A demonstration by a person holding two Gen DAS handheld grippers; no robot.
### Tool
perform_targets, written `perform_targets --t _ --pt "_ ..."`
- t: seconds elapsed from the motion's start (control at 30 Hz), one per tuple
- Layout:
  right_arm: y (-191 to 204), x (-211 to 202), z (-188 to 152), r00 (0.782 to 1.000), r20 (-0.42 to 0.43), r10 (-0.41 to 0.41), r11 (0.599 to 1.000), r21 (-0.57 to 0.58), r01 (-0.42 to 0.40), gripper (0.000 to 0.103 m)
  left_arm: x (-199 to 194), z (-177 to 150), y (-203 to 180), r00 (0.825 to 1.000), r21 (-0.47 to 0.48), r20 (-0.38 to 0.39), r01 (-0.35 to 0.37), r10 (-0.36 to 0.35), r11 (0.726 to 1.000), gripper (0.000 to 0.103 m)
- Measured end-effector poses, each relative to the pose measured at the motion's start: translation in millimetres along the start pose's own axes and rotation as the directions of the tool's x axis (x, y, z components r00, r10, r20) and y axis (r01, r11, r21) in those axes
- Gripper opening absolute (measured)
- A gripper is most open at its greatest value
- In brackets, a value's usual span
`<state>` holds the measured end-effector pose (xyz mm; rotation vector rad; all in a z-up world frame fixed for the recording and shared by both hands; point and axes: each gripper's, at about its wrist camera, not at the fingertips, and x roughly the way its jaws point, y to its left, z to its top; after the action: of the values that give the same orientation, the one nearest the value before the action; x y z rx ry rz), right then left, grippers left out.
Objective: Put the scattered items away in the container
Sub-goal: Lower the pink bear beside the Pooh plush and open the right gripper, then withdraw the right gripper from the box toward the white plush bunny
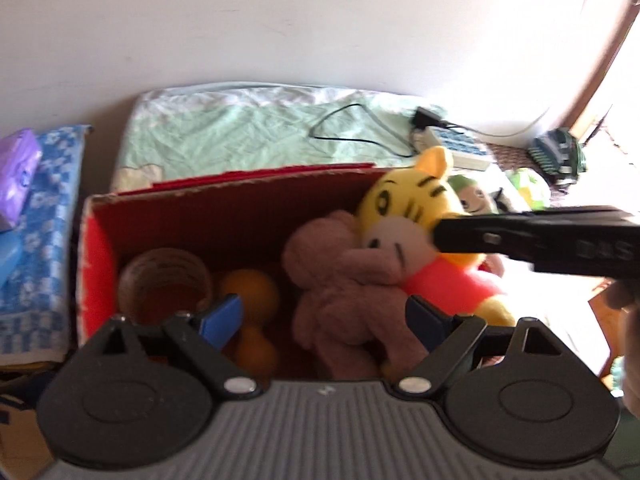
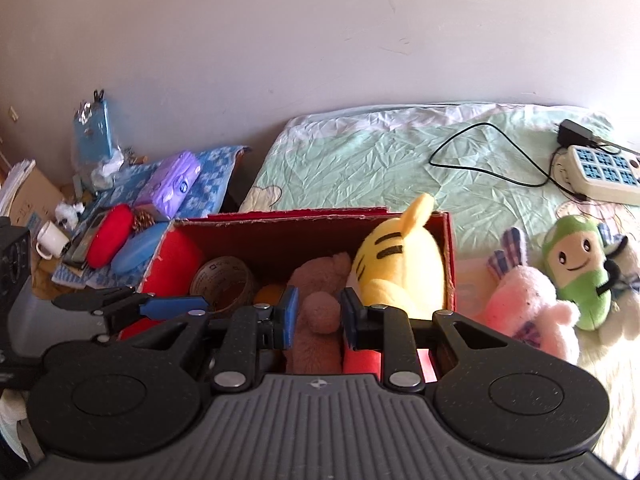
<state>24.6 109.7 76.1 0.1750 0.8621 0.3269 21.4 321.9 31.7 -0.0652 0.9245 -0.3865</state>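
A: Any writing you can read?
B: None; the tape roll's (image 2: 224, 284) print is too blurred.
A: Your jaws?
B: My left gripper (image 1: 324, 316) hangs wide and empty over the red box (image 2: 280, 236). My right gripper (image 2: 319, 312), tilted down, pinches the brown plush (image 2: 320, 312) inside, beside the yellow tiger (image 2: 400, 268).

My red cardboard box (image 2: 308, 236) is sitting open on the bed, holding a tape roll (image 2: 224, 282), oranges (image 1: 250, 292), a brown plush bear (image 1: 344, 292) and a yellow tiger plush (image 1: 404, 216); a pink plush (image 2: 528, 304) and a green plush (image 2: 576, 272) are lying outside, to its right.
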Motion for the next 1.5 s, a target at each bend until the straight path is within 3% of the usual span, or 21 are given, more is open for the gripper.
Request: perform_targets --t 0.27,0.57,1.07,1.2,1.3,1.5 --pt "-8 -19 -6 0.998 0.048 -0.03 0.998 0.055 0.028 0.025 -6 6 -17 0.993 0.042 0.011 -0.121 0.121 0.992 0.088" --pt "-28 -36 -11 0.998 0.065 0.008 0.998 0.058 -0.012 0.026 -7 12 -51 0.975 0.031 0.019 -0.221 0.22 0.975 0.088" --pt "-60 -38 -17 0.99 -0.034 0.136 0.991 0.001 -0.136 0.026 9 6 -91 0.919 -0.054 -0.032 -0.393 0.392 0.918 0.088" --pt "-63 -36 -18 0.983 -0.054 0.173 0.985 0.001 -0.173 0.026 12 1 -87 0.909 -0.08 -0.05 -0.416 0.413 0.906 0.088" --pt "-68 -37 -19 0.981 -0.051 0.185 0.983 0.009 -0.185 0.026 10 -3 -85 0.914 -0.088 -0.047 -0.405 0.402 0.91 0.088" --pt "-83 -38 -23 0.986 -0.021 0.167 0.983 0.084 -0.165 0.026 8 -2 -92 0.909 -0.046 -0.006 -0.417 0.417 0.908 0.088"
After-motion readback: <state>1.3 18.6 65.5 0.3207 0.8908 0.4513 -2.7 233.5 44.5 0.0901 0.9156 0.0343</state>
